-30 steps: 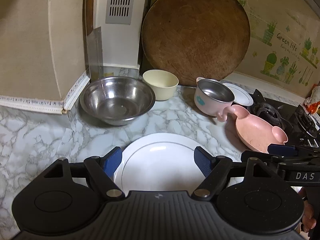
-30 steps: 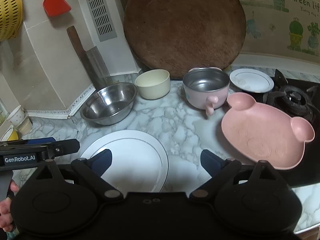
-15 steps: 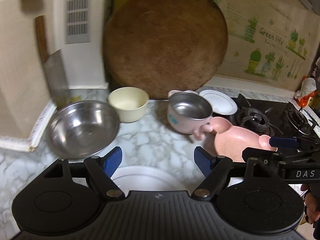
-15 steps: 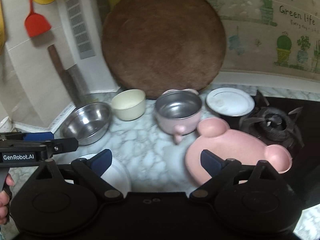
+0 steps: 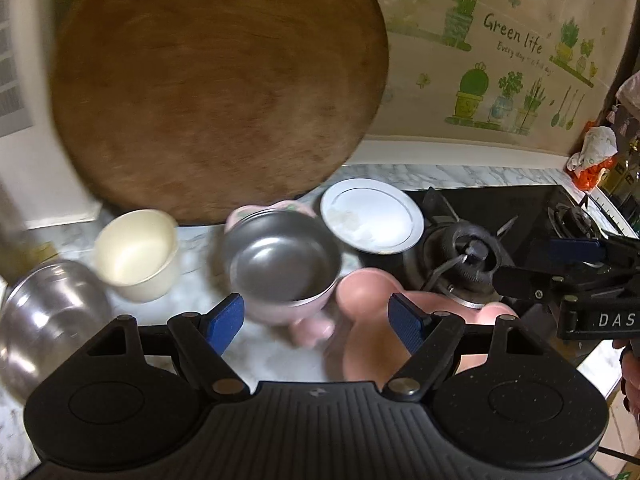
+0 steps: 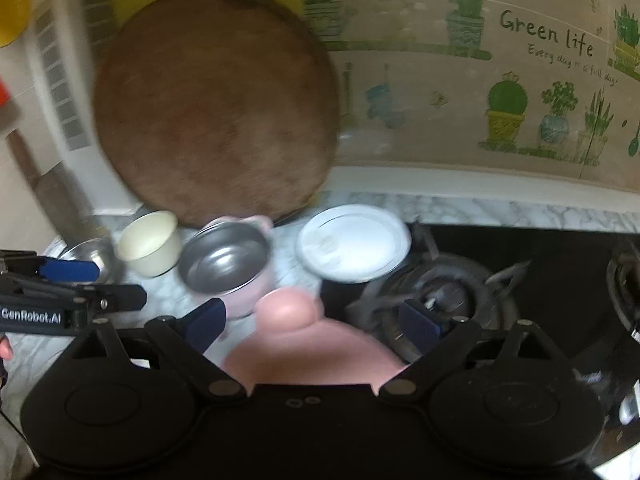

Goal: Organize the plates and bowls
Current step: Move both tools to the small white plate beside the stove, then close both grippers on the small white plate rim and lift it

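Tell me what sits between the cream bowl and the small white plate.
The pink steel-lined bowl sits between the cream bowl and small white plate, in both views.

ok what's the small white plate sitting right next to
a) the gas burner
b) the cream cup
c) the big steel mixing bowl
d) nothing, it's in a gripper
a: the small white plate lies flat at the stove's edge, just behind the gas burner, with no gripper on it.

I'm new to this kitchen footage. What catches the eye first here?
A big round wooden board leans against the back wall. Below it on the marble counter sit a cream cup, a pink steel-lined bowl and a small white plate, with a pink bear-shaped plate nearest, beside the stove burner.
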`<state>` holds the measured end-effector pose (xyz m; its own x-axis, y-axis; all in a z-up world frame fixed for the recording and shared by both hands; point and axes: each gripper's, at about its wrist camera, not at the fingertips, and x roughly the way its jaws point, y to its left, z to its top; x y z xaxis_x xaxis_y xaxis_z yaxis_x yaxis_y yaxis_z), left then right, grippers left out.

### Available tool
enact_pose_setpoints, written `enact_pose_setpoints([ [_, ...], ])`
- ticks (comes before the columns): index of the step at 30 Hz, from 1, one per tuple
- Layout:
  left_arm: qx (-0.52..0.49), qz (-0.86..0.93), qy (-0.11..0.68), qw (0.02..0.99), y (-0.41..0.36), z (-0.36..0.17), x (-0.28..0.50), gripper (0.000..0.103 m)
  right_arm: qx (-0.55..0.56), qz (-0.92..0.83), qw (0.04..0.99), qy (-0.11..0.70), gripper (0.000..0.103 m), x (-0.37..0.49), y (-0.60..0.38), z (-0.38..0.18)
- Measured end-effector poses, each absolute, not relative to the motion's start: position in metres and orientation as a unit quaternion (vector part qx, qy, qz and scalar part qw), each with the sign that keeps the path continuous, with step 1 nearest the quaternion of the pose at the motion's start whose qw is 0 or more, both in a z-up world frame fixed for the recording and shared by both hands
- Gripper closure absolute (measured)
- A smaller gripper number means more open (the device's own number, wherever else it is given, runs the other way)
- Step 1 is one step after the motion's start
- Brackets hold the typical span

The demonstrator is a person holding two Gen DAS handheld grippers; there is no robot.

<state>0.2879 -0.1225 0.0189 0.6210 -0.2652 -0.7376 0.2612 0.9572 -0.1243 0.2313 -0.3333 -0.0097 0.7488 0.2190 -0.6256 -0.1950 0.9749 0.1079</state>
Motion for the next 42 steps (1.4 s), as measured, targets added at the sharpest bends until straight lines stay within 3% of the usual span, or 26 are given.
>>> enact_pose_setpoints([
  [11,-0.058,-0.14,0.476,0.866,-0.194,0.002,0.377,0.024,0.016,0.097,0.92,0.379,0.014,0.358,-0.398,-0.009],
  [22,-0.104,-0.111,0.519,0.841,-0.223,-0.037,0.43,0.025,0.023,0.131,0.886,0.443,0.027,0.458,-0.413,-0.049],
  [24,-0.106,-0.105,0.524,0.838,-0.227,-0.043,0.435,0.036,0.02,0.139,0.881,0.452,0.029,0.468,-0.41,-0.057],
  [30,-0.121,-0.099,0.54,0.827,-0.232,-0.061,0.447,0.05,0.011,0.152,0.869,0.471,0.039,0.495,-0.407,-0.076],
  [42,-0.198,-0.079,0.552,0.806,-0.23,-0.087,0.458,0.058,0.04,0.18,0.847,0.499,0.053,0.529,-0.401,-0.106],
])
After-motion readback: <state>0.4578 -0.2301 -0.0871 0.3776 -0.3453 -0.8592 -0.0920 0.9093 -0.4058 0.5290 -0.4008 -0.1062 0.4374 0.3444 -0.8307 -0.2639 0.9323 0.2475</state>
